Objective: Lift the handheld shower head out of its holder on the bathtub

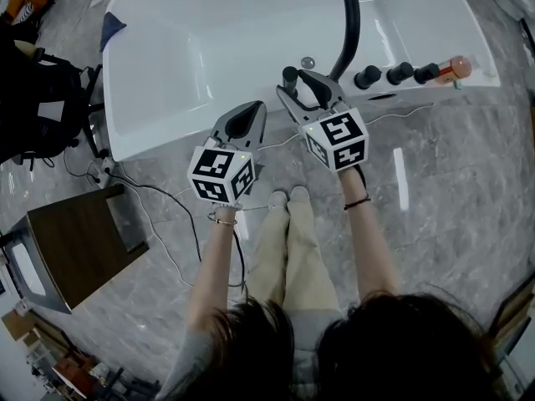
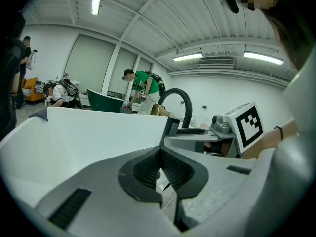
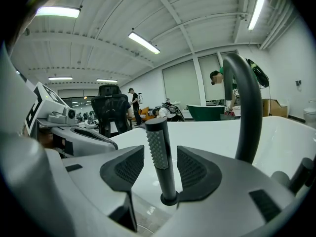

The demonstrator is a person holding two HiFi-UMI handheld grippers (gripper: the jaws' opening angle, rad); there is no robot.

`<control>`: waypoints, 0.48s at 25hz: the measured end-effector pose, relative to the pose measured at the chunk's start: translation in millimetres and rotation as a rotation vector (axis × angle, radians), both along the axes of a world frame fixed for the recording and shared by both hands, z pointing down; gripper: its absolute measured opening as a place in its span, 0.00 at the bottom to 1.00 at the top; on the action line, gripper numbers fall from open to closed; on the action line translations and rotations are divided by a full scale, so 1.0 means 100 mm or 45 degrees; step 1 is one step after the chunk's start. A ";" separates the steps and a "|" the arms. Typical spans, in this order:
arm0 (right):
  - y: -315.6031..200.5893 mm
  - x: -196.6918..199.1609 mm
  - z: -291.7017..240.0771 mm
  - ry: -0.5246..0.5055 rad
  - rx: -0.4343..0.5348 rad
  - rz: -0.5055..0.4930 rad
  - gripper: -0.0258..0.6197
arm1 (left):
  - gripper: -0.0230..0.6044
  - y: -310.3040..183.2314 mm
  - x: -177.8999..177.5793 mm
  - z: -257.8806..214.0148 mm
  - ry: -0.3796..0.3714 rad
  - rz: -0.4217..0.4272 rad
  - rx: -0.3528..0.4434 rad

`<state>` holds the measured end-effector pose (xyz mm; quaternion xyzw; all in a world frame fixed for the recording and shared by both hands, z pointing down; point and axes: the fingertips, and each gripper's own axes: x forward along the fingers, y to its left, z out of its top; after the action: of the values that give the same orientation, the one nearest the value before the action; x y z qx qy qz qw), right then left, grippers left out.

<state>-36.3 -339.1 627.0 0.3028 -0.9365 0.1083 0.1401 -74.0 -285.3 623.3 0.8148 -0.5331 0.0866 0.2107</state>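
Observation:
The handheld shower head (image 3: 159, 152) is a dark stick with a knobbly grey face, standing upright in its holder on the white bathtub rim (image 1: 251, 119). In the head view the shower head (image 1: 290, 76) stands just left of the curved dark faucet (image 1: 349, 23). My right gripper (image 3: 160, 169) is open, one pad on each side of the stick, neither touching it. From above, the right gripper (image 1: 299, 86) reaches over the tub edge. My left gripper (image 1: 251, 111) hangs to its left near the tub wall, and in its own view the left gripper (image 2: 159, 167) is shut and empty.
Three black knobs (image 1: 399, 73) and an orange bottle (image 1: 456, 67) sit on the rim right of the faucet. A brown wooden stand (image 1: 79, 241), cables (image 1: 167, 215) and a black bag (image 1: 33, 98) lie on the marble floor at left. People stand far behind the tub.

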 end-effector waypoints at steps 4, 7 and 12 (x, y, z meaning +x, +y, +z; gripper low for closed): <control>-0.06 -0.06 0.06 -0.010 -0.027 0.000 0.32 | 0.04 0.00 -0.03 0.06 0.012 -0.022 -0.013; -0.10 -0.10 0.08 -0.012 -0.030 0.013 0.32 | 0.04 0.01 -0.05 0.09 0.019 -0.030 -0.020; -0.12 -0.13 0.11 -0.004 -0.062 0.004 0.28 | 0.04 0.01 -0.07 0.11 0.025 -0.042 -0.026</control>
<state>-49.7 -350.9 637.9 0.3007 -0.9333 0.1315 0.1458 -81.1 -283.8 633.9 0.8046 -0.5434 0.0806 0.2254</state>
